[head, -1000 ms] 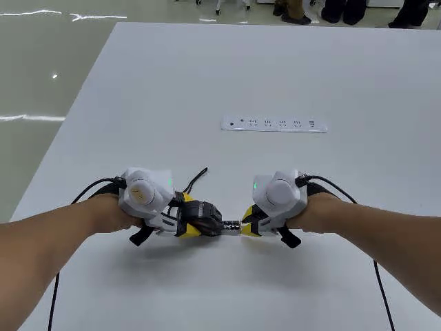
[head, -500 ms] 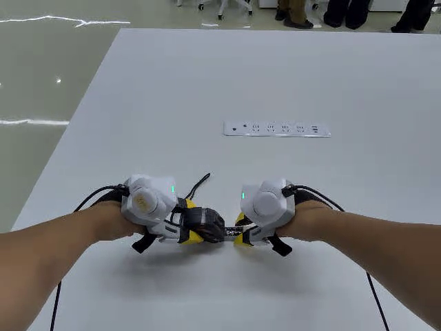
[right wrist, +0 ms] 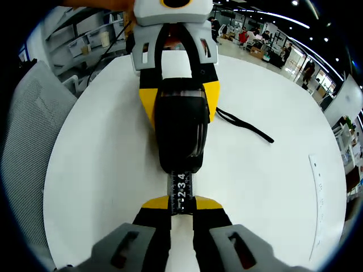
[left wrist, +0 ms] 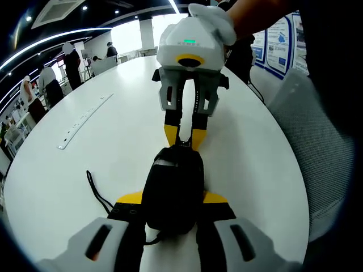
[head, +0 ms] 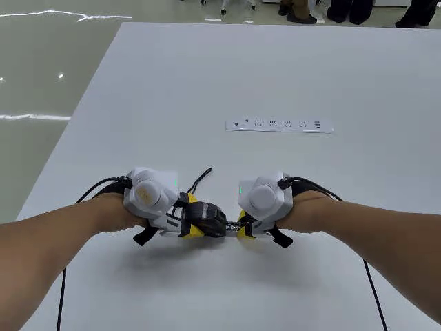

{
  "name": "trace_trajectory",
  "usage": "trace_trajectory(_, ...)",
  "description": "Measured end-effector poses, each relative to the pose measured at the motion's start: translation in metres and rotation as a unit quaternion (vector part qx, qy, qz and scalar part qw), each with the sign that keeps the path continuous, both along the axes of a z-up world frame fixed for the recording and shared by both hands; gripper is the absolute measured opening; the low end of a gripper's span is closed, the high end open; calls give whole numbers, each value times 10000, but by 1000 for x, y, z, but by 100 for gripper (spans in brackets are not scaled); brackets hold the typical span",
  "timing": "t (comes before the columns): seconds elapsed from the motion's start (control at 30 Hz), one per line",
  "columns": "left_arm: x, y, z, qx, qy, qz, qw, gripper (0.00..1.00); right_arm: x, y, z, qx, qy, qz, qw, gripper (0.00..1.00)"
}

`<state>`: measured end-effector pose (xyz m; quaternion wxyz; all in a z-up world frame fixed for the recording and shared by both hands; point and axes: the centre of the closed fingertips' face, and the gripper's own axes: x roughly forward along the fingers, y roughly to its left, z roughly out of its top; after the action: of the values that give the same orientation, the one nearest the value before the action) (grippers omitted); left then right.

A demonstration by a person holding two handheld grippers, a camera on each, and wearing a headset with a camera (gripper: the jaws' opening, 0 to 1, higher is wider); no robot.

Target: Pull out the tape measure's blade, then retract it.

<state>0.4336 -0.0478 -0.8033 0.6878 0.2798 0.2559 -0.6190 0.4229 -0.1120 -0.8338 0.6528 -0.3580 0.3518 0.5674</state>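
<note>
A black tape measure (head: 204, 218) is held at the near end of a white table (head: 275, 69), its case clamped by the left gripper (left wrist: 173, 198), a short length of blade (right wrist: 181, 187) pinched by the right gripper (right wrist: 181, 205).

Over the last second the right gripper (head: 242, 226) drew in toward the left gripper (head: 187, 224). The stretch of blade (right wrist: 181, 191) showing between the right gripper's jaws and the tape measure case (head: 205, 219) ahead of them shrank from a clear span to a short stub. The right gripper's yellow tips, once well apart from the case, ended just beside its mouth.
</note>
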Motion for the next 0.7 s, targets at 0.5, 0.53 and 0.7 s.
trace_trajectory(0.5, 0, 0, 0, -29, -29, 7, 10000, 29, -2, -19, -2, -190, 50, -22, 9998, 13)
trace_trajectory(0.53, 0, 0, 0, -25, -31, 5, 10000, 29, -2, -20, -2, -203, 48, -20, 9998, 13)
trace_trajectory(0.7, -1, 0, 0, -8, -51, -11, 10000, 29, -3, -25, -2, -254, 40, 0, 9997, 13)
